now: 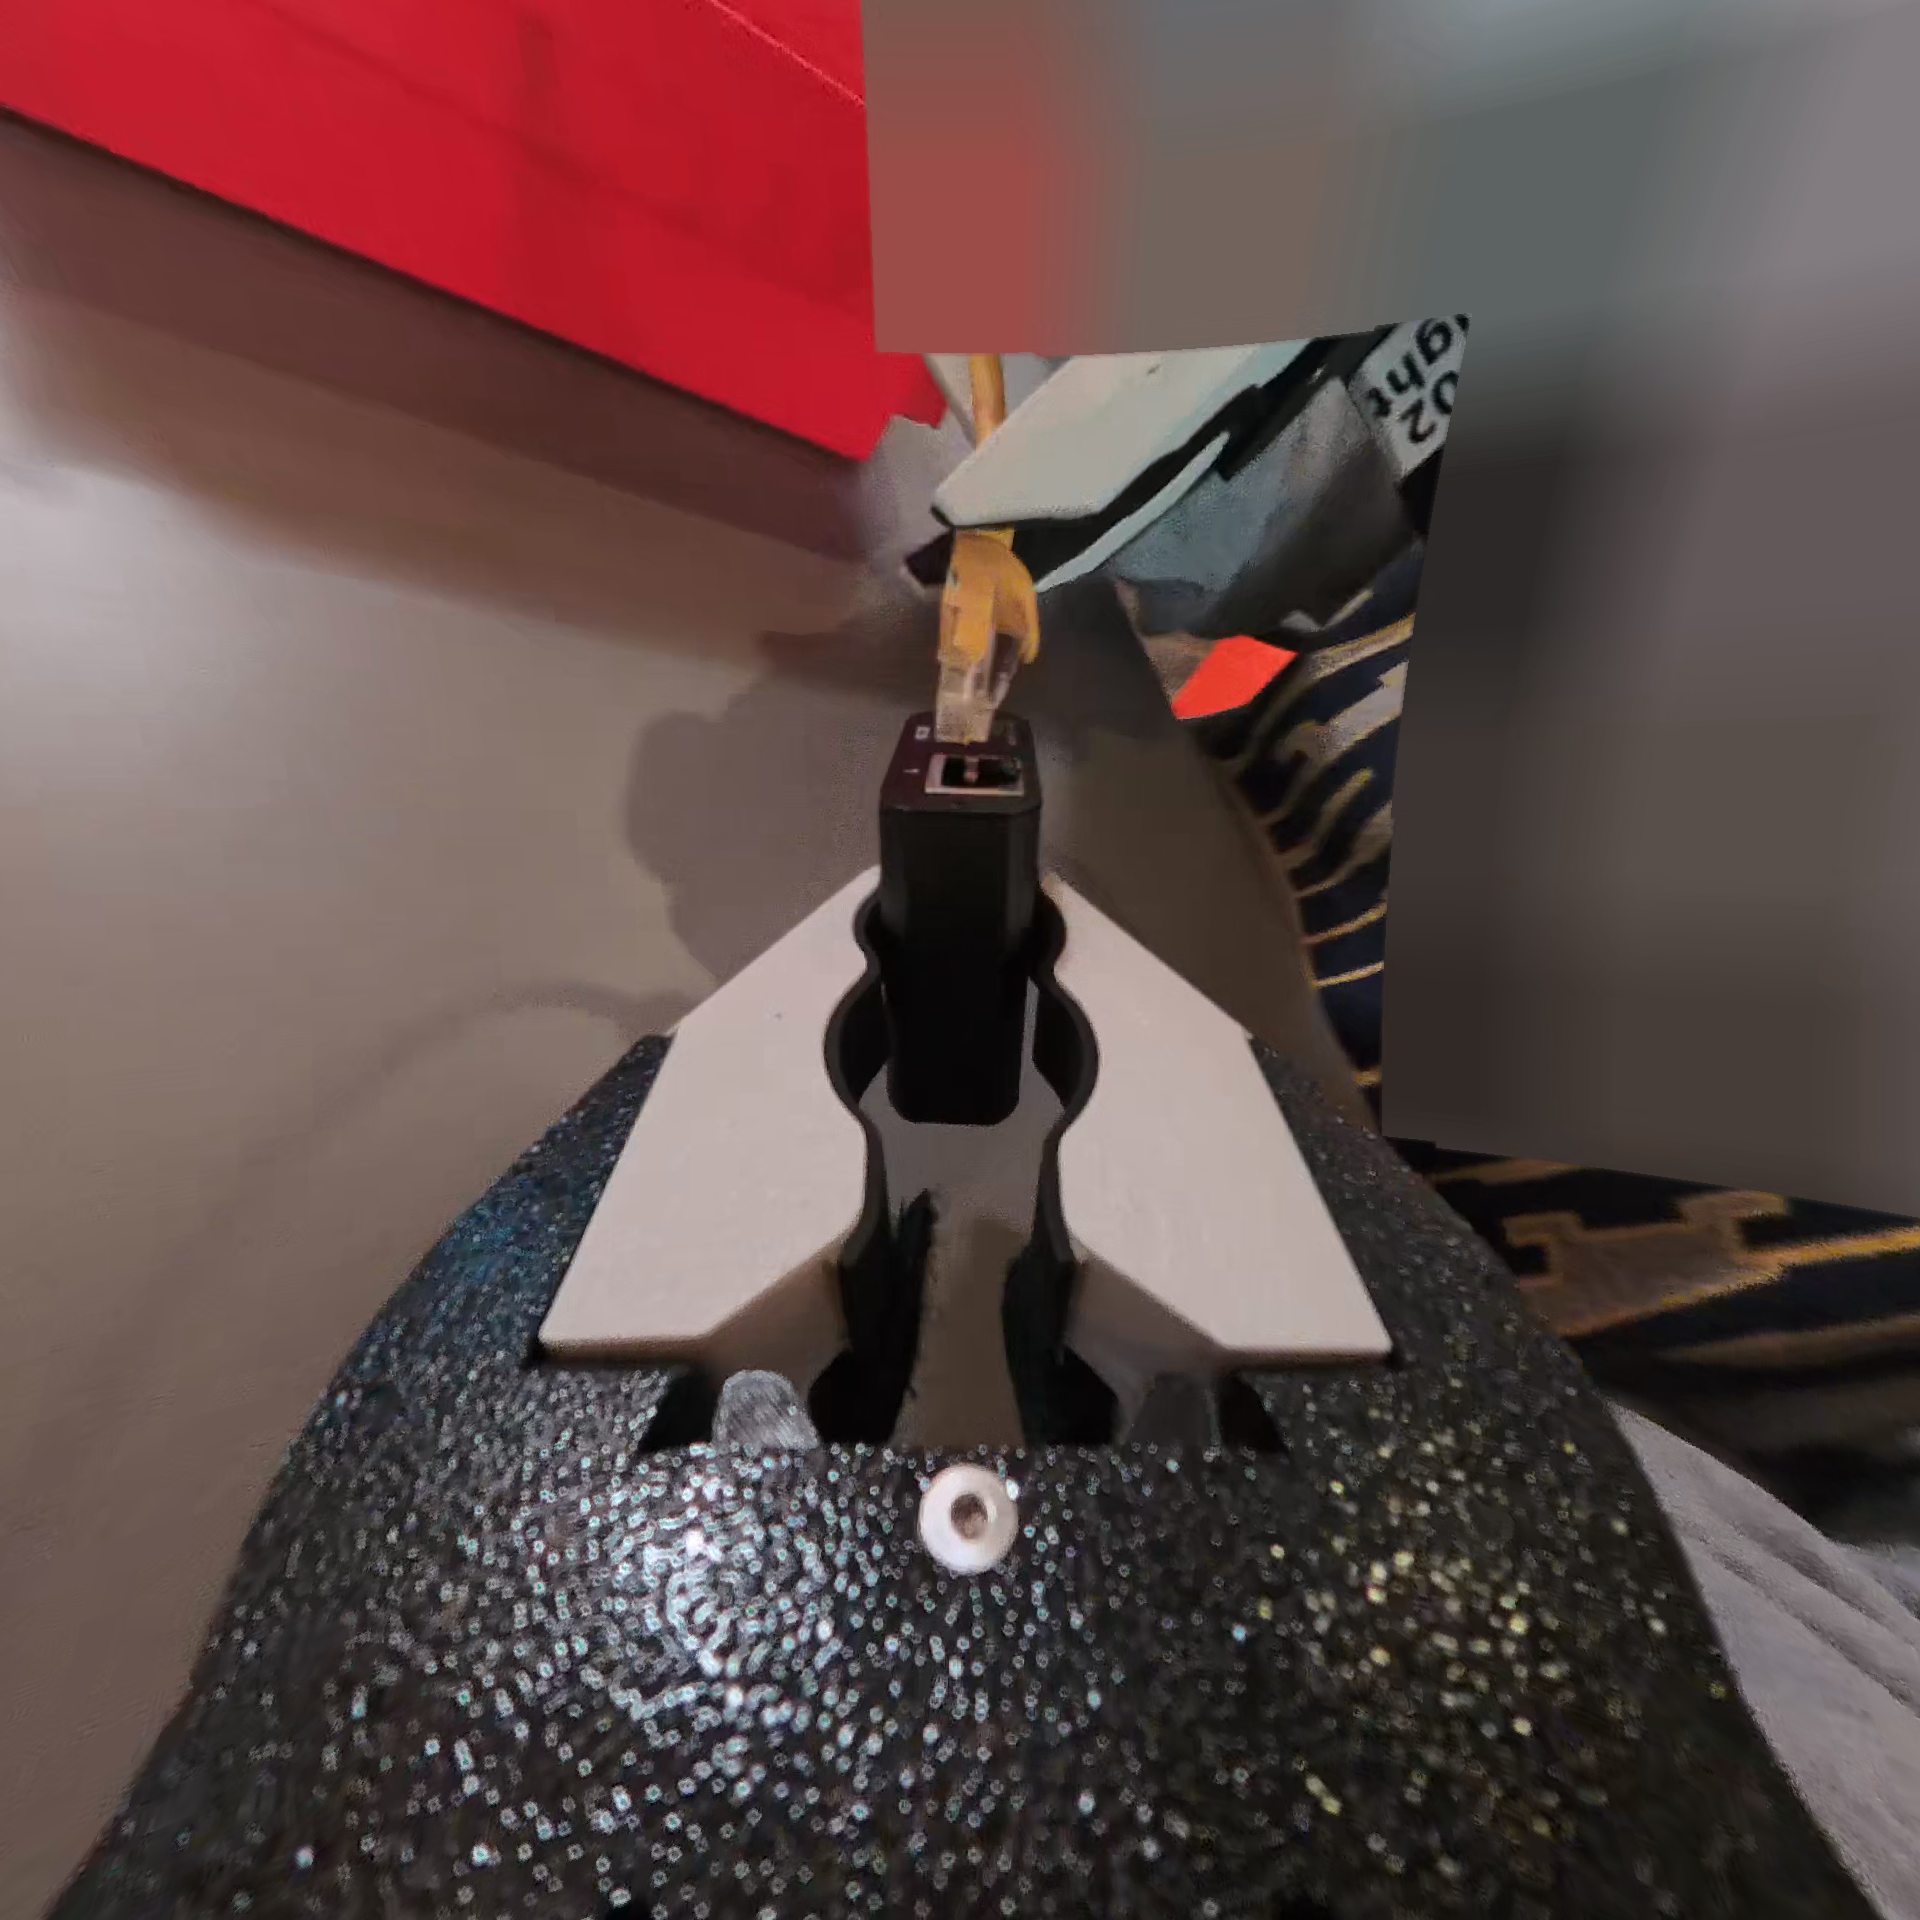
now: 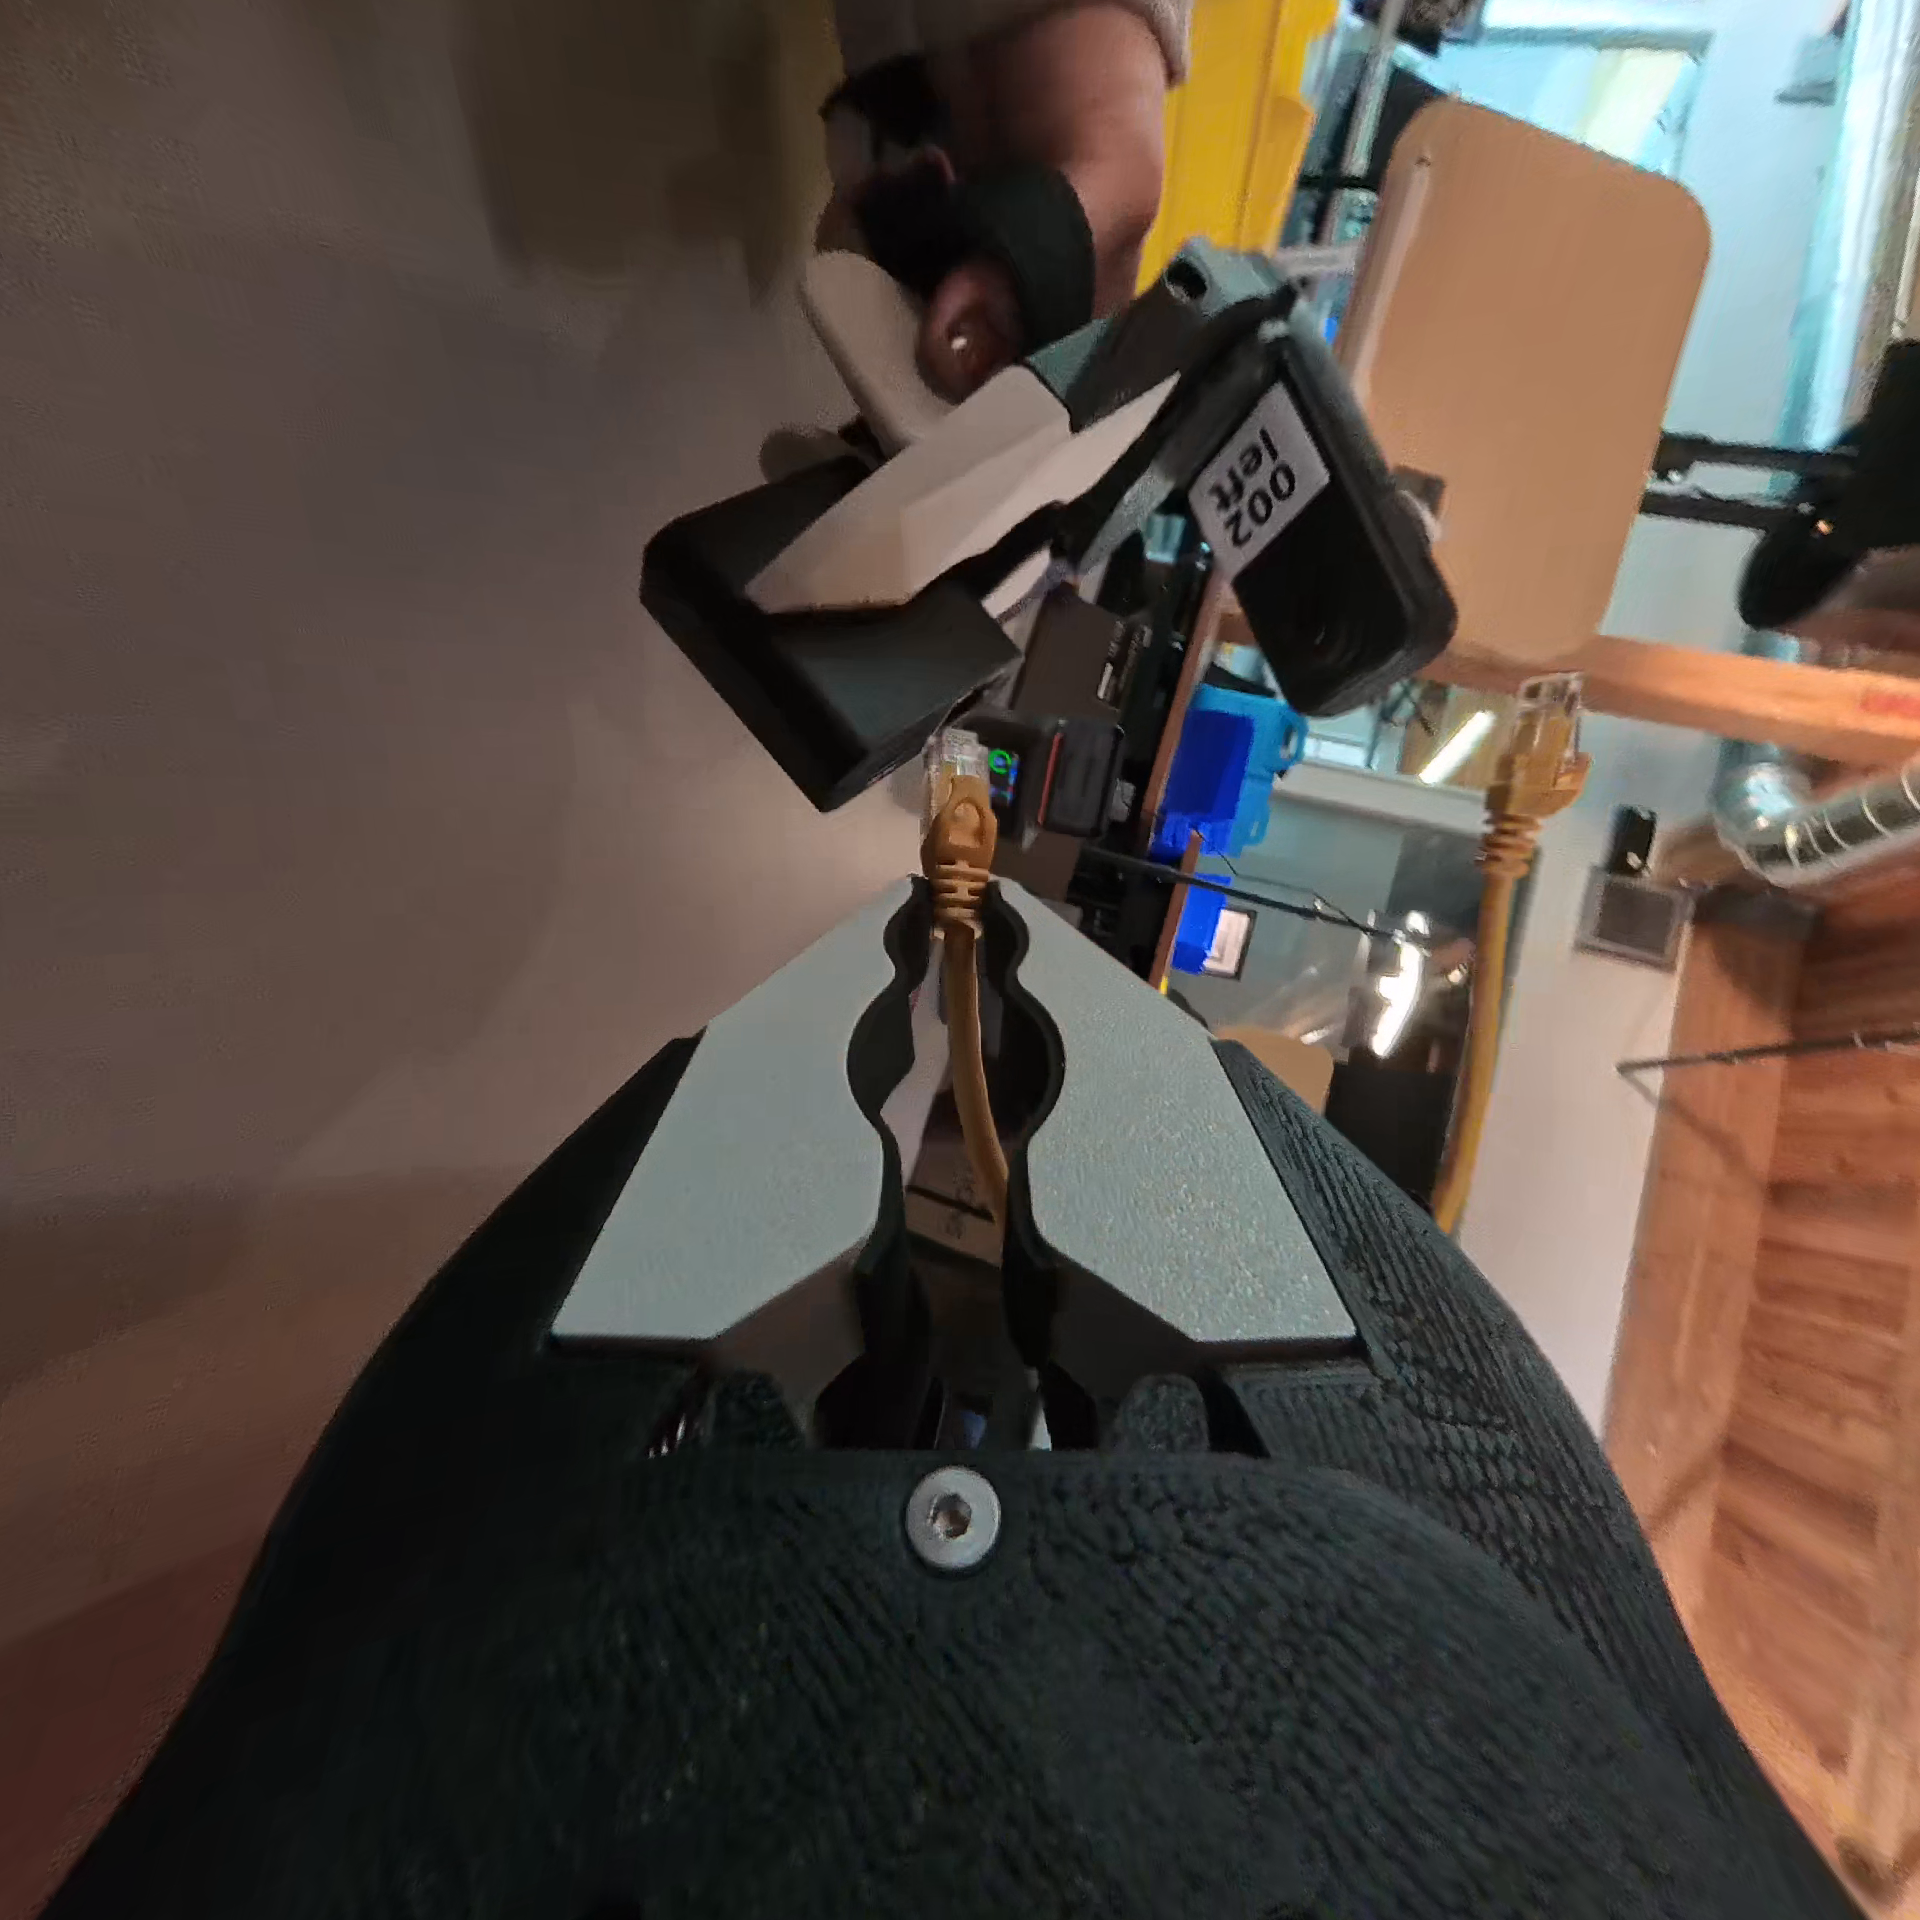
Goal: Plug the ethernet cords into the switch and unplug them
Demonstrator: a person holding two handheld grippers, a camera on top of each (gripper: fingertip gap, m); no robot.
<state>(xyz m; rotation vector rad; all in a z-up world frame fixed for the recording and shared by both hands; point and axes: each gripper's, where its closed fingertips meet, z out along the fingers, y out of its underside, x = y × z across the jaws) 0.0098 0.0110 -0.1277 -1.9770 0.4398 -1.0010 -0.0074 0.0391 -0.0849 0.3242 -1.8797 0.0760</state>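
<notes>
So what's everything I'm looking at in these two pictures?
switch: one, black, upright between the left gripper's tips, open port facing the camera.
held ethernet cord: one, yellow-orange with a clear plug, pinched by the right gripper, plug tip at the switch's top.
loose ethernet cord: one, yellow-orange, hanging free at right.
red panel: one, upper left in the left wrist view.
blue plastic part: one, in the background.
wooden shelf: one, at right.
person's hand: one, gripping the left tool.
left gripper: one, white jaws, closed on the switch.
right gripper: one, grey jaws, closed on the cord.
</notes>
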